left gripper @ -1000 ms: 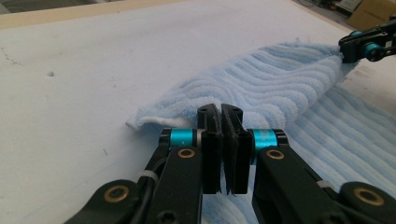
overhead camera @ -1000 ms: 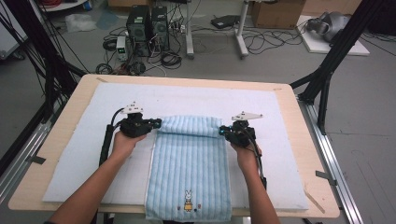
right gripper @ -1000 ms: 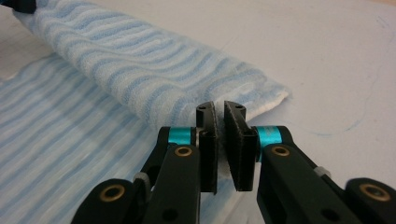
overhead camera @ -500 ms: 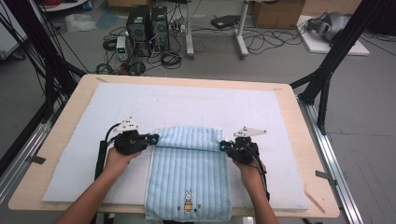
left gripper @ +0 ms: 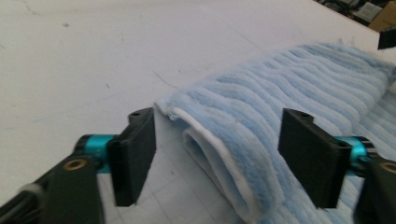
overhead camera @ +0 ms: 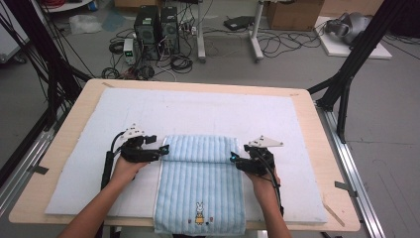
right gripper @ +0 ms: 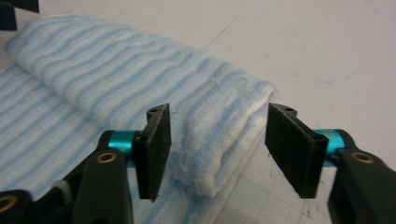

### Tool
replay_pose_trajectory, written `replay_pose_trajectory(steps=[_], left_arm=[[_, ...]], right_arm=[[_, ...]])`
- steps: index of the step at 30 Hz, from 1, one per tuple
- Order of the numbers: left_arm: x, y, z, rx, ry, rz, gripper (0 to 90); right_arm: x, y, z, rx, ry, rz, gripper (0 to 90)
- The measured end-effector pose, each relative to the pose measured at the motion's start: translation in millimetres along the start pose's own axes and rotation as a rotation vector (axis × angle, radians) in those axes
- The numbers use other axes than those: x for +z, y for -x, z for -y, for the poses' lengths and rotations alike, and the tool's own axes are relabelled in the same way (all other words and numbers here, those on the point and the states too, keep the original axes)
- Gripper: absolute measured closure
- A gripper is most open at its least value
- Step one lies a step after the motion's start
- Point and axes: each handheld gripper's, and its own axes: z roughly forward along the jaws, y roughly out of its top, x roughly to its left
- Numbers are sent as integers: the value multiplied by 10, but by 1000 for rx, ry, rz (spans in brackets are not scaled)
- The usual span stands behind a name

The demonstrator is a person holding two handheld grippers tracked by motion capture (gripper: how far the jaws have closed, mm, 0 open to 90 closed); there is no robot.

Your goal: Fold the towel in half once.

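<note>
Towel (overhead camera: 199, 183) bunny embroidery seen from high view; both hand-held grippers just spread, straddling fold.

The towel (overhead camera: 200, 186) was pale blue with fine lengthwise ribs in lighter and darker blue, and near its front hem it carried a small white rabbit motif (overhead camera: 199, 208) with tiny coloured marks beside it. Where its rolled end showed, the edge ran white (left gripper: 219, 161). It lay on a white mat (overhead camera: 307, 129), faintly scuffed with grey marks, and that on a light, sandy wooden table (overhead camera: 317, 148). The left gripper (overhead camera: 165, 148) and the right gripper (overhead camera: 232, 159) were black, each with a bright teal collar (right gripper: 119, 138) behind its black pads and brass-coloured rivets; each wore a pale grey plate on top.
</note>
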Motion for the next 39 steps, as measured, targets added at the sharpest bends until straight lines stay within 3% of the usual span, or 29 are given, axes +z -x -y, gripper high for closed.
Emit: replay_pose_trajectory(steps=[7, 11, 19, 26, 29, 33, 39], left_arm=[[91, -192, -213, -57, 8, -28, 205], [197, -251, -247, -73, -28, -39, 209], [416, -234, -156, -39, -134, -45, 290], [450, -176, -170, 38, -162, -29, 452], [451, -157, -170, 70, -171, -17, 587], [459, -102, -166, 127, -176, 21, 852], [399, -124, -194, 82, -134, 51, 865]], right_arm=[[8, 16, 10, 5, 3, 5, 316], [16, 16, 14, 3, -1, 13, 276], [-30, 62, 10, 18, 28, 28, 214], [-45, 95, 8, 33, 36, 35, 213], [-37, 92, 8, 29, 35, 34, 213], [-24, 109, 8, 38, 29, 43, 213], [27, 163, -32, 62, 10, 65, 248]])
